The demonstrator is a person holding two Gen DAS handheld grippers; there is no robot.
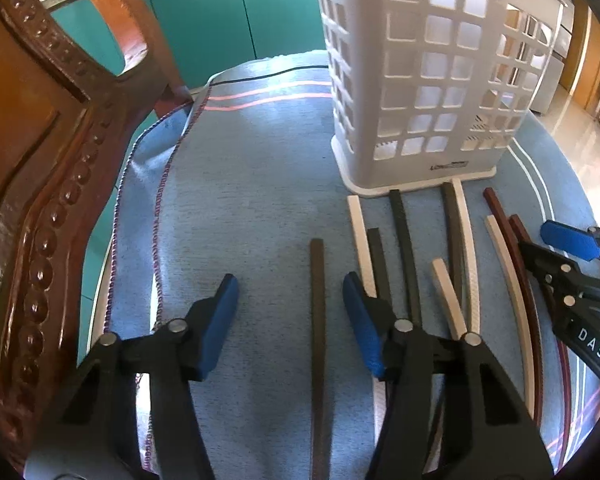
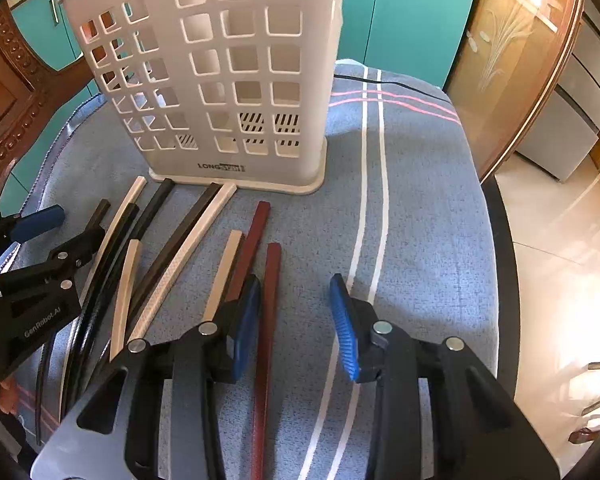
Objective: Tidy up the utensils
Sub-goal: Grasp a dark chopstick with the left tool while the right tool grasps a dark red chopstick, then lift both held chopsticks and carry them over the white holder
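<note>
Presently both grippers stand wide open and empty over the blue-clothed bench [image 2: 420, 208], the left gripper [image 1: 290, 292] straddling a dark brown chopstick [image 1: 317, 320], the right gripper [image 2: 294, 300] straddling a red chopstick [image 2: 269, 320], with the remaining chopsticks lying loose before the upright white basket [image 2: 228, 80].

A home dining or kitchen area. The worktop [image 2: 420, 200] carries a striped blue cloth [image 1: 260, 200]; a carved wooden chair [image 1: 40, 160] stands beside it, teal cabinet doors [image 1: 228, 20] behind, an etched glass panel [image 2: 512, 60] and glossy tiled floor [image 2: 560, 240] alongside.
</note>
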